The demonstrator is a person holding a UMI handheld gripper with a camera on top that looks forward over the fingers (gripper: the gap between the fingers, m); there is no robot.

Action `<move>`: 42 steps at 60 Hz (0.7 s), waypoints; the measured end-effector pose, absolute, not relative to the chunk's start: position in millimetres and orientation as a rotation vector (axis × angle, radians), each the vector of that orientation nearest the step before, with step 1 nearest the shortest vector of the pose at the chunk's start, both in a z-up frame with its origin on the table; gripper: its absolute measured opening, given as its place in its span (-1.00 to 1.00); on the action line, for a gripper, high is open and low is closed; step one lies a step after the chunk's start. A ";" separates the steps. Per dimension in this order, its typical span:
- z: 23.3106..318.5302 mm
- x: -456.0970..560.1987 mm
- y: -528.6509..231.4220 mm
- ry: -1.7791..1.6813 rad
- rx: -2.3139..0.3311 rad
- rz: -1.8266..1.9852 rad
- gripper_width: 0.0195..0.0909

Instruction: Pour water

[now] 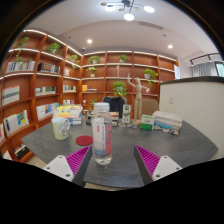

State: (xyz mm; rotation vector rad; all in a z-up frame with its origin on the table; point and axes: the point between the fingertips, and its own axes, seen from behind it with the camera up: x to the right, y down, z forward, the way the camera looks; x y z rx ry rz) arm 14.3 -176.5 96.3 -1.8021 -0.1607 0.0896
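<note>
Standing between two open fingers (78, 158): one bottle (102, 136).

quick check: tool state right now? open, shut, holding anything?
Tool: open, holding nothing. The water bottle stands on the grey table between and just ahead of the fingers, with a gap on each side.

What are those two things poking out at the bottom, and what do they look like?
They are the two fingers of the hand-held gripper. Each finger is white and blocky, with a ridged magenta pad on its inner face. No cables, markings or sleeve are visible.
</note>
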 end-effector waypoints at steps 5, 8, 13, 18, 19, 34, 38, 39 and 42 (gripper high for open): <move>95.3 1.2 -169.9 -0.173 -1.806 0.133 0.95; 97.2 0.9 -164.5 -0.169 -1.806 0.143 0.95; 97.2 -20.2 -135.5 -0.155 -1.787 0.128 0.92; 86.6 -39.7 -104.3 -0.111 -1.770 0.079 0.81; 85.7 -40.8 -100.1 -0.105 -1.769 0.073 0.77; 82.8 -32.4 -71.7 -0.034 -1.732 0.017 -0.20; 83.8 -32.3 -70.1 -0.026 -1.720 0.021 -0.31; 84.1 -31.7 -69.4 -0.025 -1.715 0.018 -0.38; 84.8 -31.5 -68.0 -0.033 -1.701 0.005 -0.49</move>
